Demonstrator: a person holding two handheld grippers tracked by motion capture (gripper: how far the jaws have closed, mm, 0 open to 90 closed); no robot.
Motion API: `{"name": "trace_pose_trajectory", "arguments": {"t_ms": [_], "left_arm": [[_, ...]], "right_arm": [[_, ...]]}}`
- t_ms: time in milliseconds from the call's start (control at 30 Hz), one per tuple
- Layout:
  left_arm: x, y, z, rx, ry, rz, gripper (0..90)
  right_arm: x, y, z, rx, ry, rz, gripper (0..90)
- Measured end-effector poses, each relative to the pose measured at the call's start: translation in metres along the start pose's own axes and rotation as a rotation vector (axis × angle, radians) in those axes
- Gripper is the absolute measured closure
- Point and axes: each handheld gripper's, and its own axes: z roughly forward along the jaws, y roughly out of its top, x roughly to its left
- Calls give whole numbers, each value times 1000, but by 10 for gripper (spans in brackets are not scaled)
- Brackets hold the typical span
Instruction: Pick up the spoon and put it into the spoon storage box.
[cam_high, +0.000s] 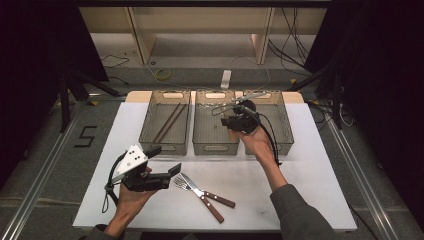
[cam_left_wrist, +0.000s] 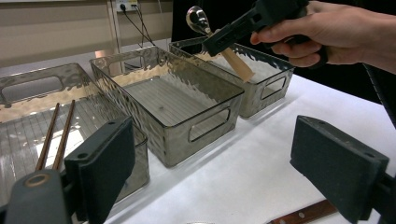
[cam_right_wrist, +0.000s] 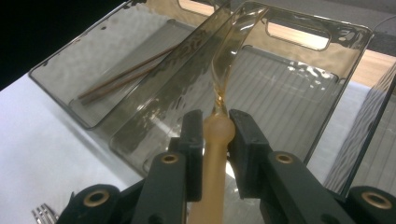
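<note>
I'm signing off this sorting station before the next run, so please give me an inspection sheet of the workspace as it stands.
Surface: white table top, flat, on a grey floor.
Job's things: spoon with a wooden handle held over the three smoky plastic bins; chopsticks lie in the left bin; two forks with wooden handles lie on the table top.
Clutter: nothing seen.
Grippers: right gripper shut on the spoon's handle; left gripper open, nothing between its jaws, near the forks.
Cables: one black cable trails from the right gripper; loose cables on the floor behind.
Surroundings: wooden frame behind the table, dark curtains at the sides.
</note>
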Motion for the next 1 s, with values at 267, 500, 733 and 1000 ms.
{"name": "trace_pose_trajectory", "arguments": {"t_ms": [267,500,733,1000], "left_arm": [[0,0,0,0,-1,0,133],[0,0,0,-5,0,0,133],[0,1,-1,-5,-2,0,133],[0,1,-1,-3,-3,-1,132]], "right_arm": [[-7,6,13,17,-20,15,763],[-8,11,21,28,-40,11,763],[-11,10,30,30,-59,15,760],[-16,8,35,39,-42,52,478]]}}
